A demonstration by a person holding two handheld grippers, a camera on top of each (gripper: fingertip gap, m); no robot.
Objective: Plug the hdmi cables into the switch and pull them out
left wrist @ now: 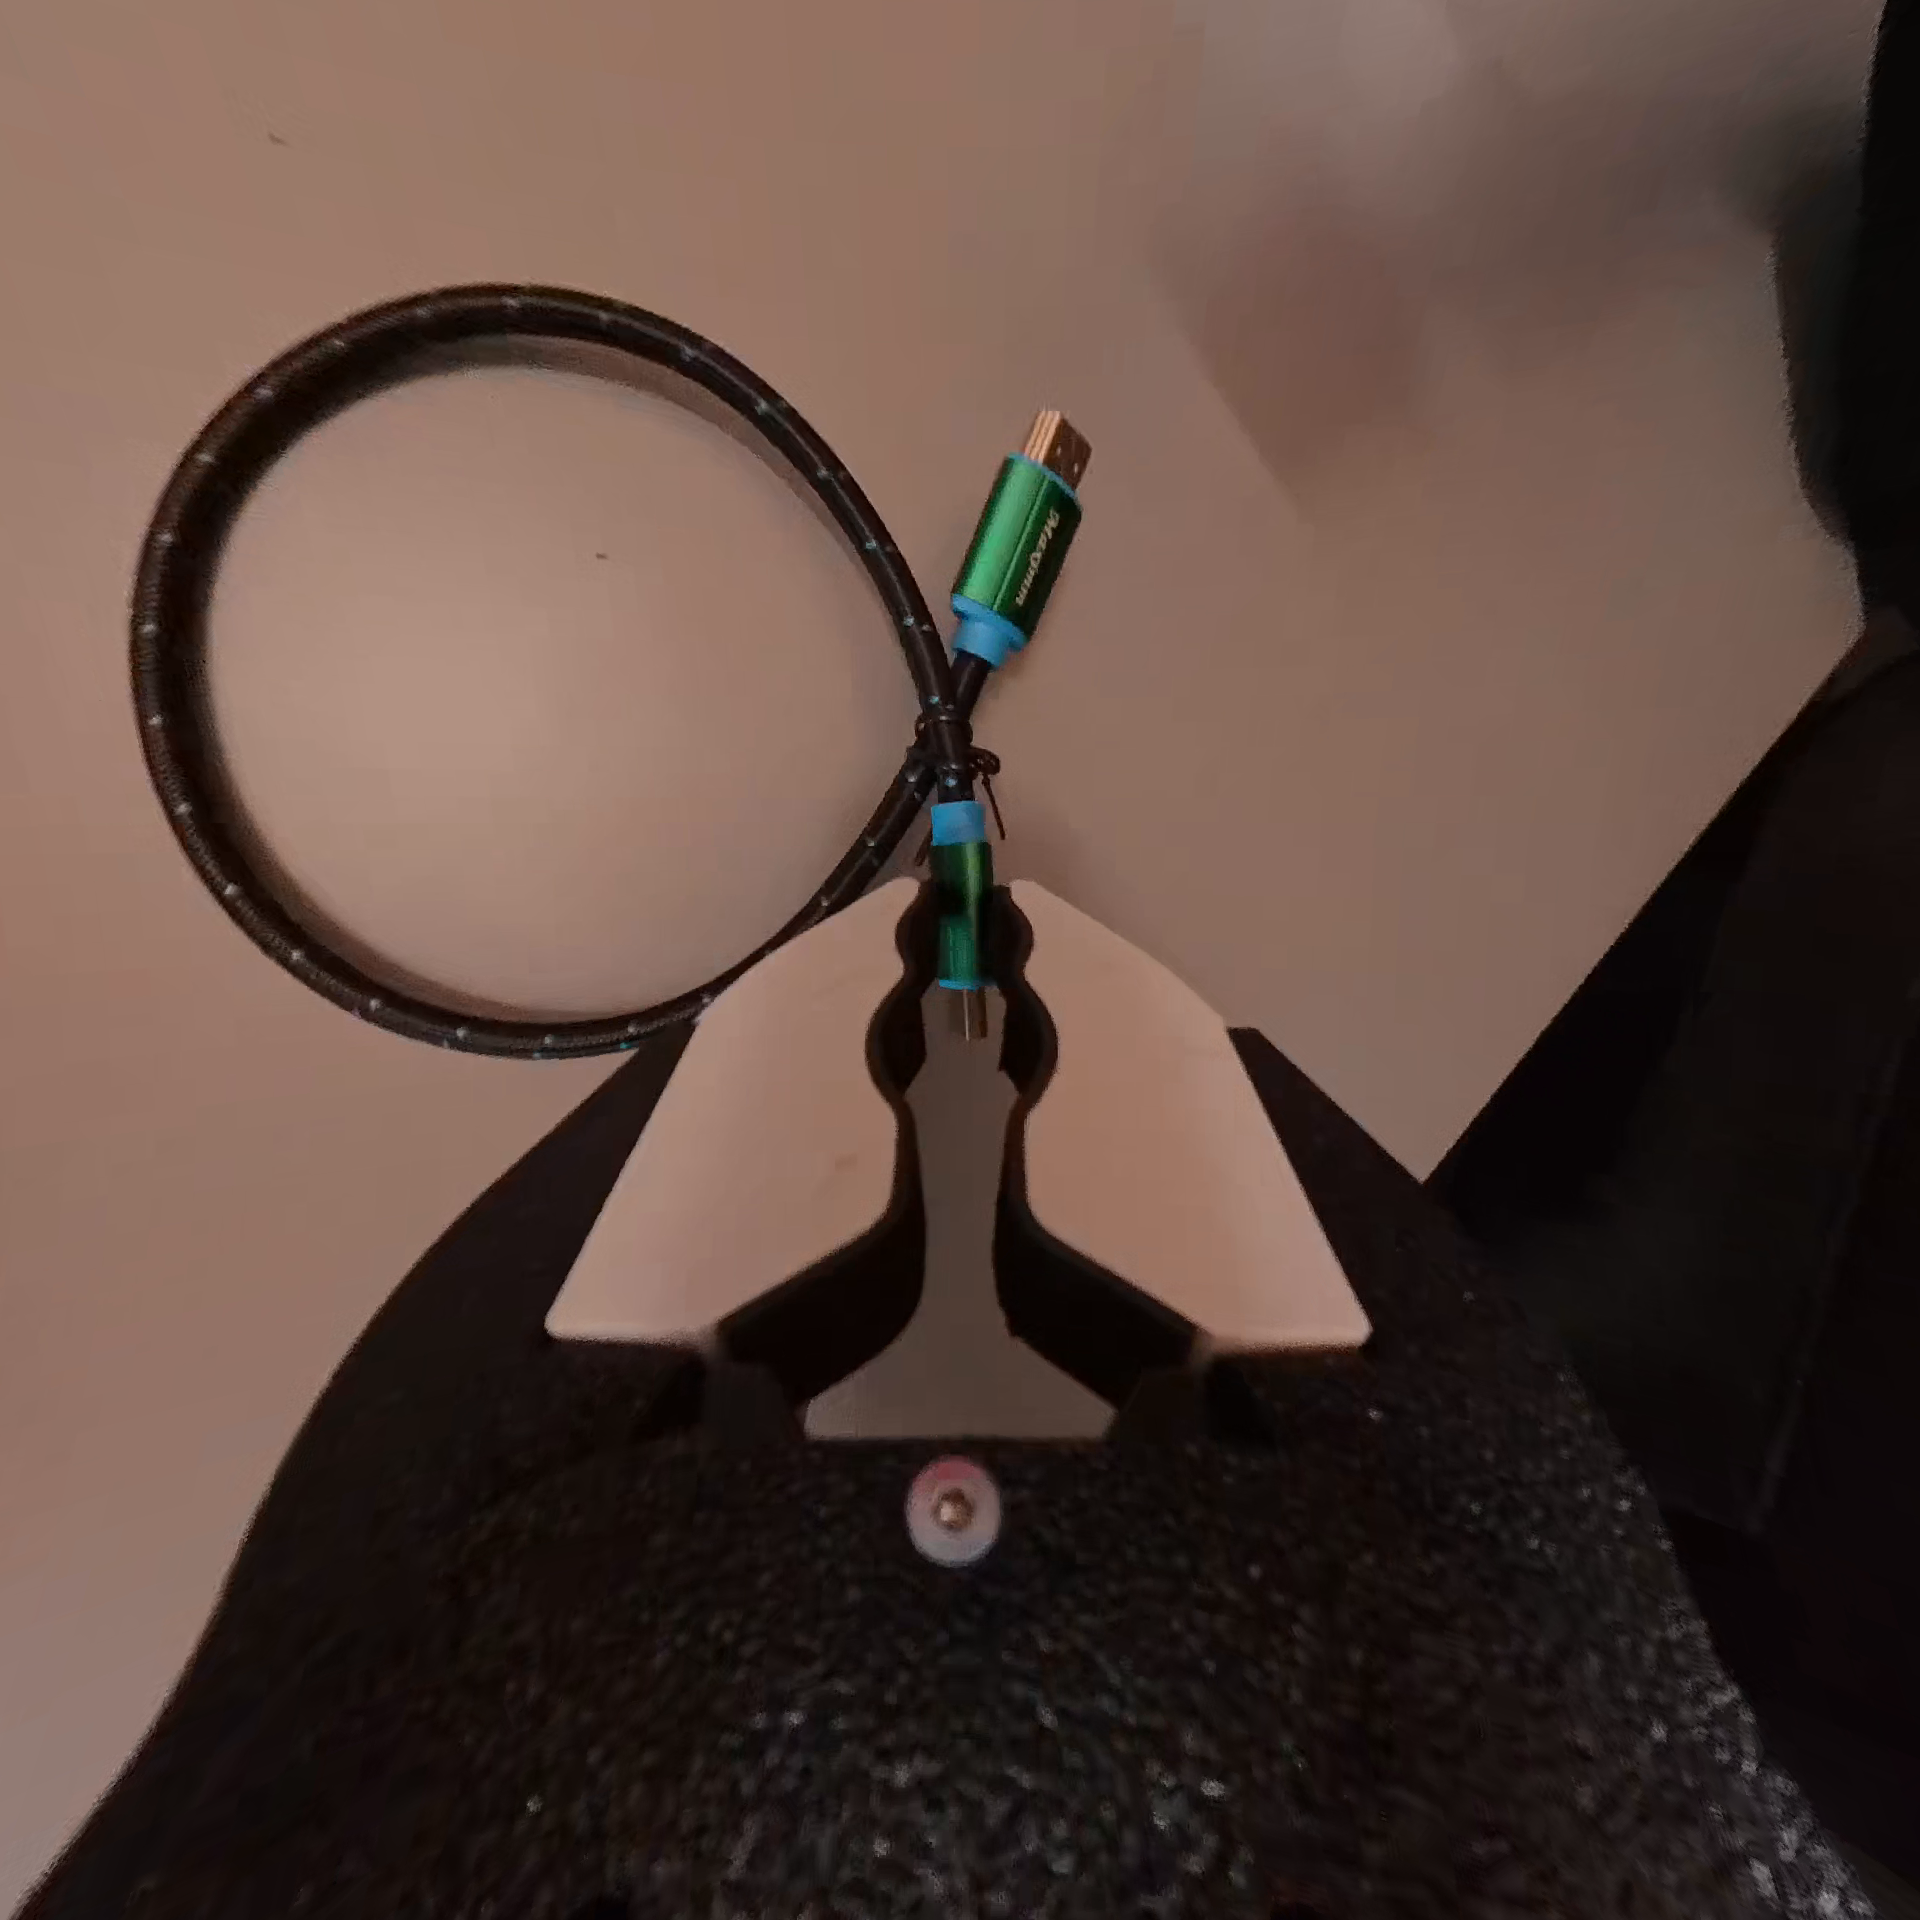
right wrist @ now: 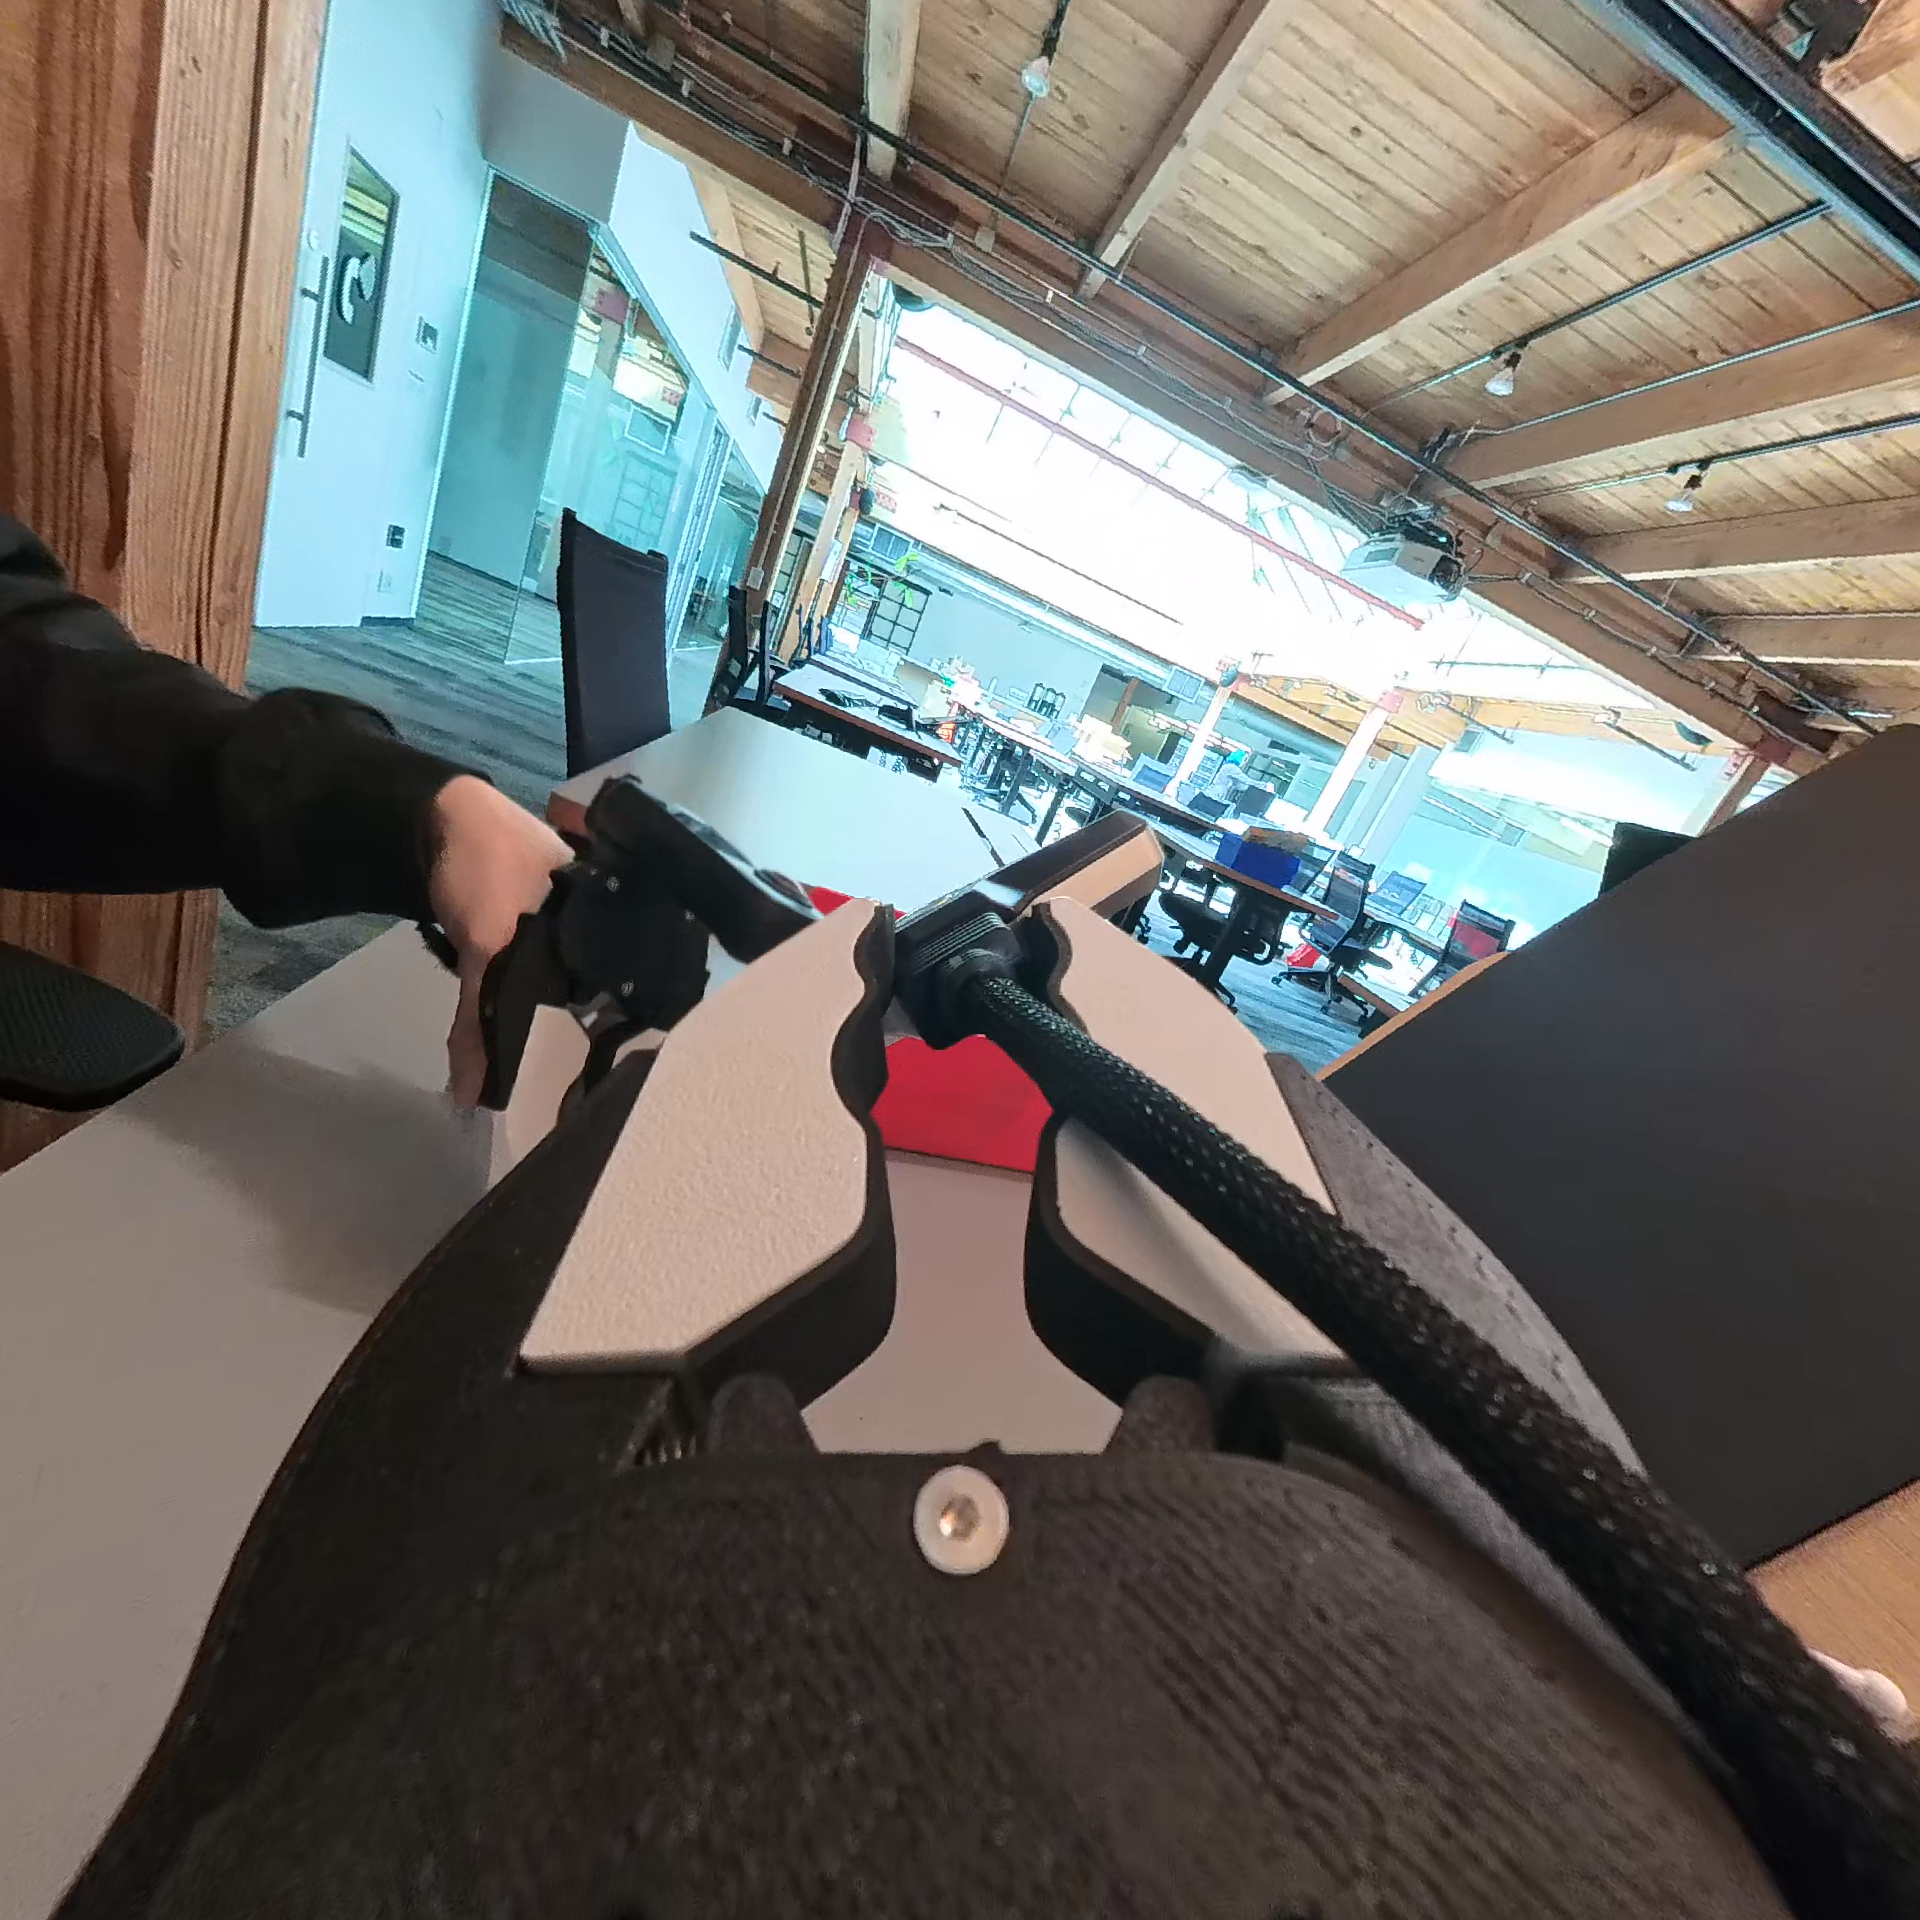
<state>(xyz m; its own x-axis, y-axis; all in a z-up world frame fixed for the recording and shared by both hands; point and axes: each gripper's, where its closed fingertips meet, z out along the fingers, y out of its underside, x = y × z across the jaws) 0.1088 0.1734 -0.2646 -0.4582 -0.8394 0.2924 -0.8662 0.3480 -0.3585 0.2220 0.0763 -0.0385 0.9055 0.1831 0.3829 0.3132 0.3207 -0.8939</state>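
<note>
In the left wrist view my left gripper (left wrist: 963,896) is shut on a small green HDMI plug (left wrist: 961,930) with blue rings. Its black braided cable (left wrist: 208,540) curls in a loop on the pale table, tied near the plug. The cable's other green plug (left wrist: 1023,540) lies free, pointing away. In the right wrist view my right gripper (right wrist: 961,920) is shut on a black HDMI plug (right wrist: 945,940). Its thick black braided cable (right wrist: 1351,1330) runs back to the lower right. The plug's front meets a black and silver switch box (right wrist: 1086,857), held in the air; the joint is hidden.
A person's hand (right wrist: 488,883) in a black sleeve holds the left gripper's body (right wrist: 644,914) at the left. A red flat thing (right wrist: 956,1107) lies on the white table (right wrist: 208,1247) below the fingers. A black panel (right wrist: 1662,1143) stands at the right. Office desks and chairs are far behind.
</note>
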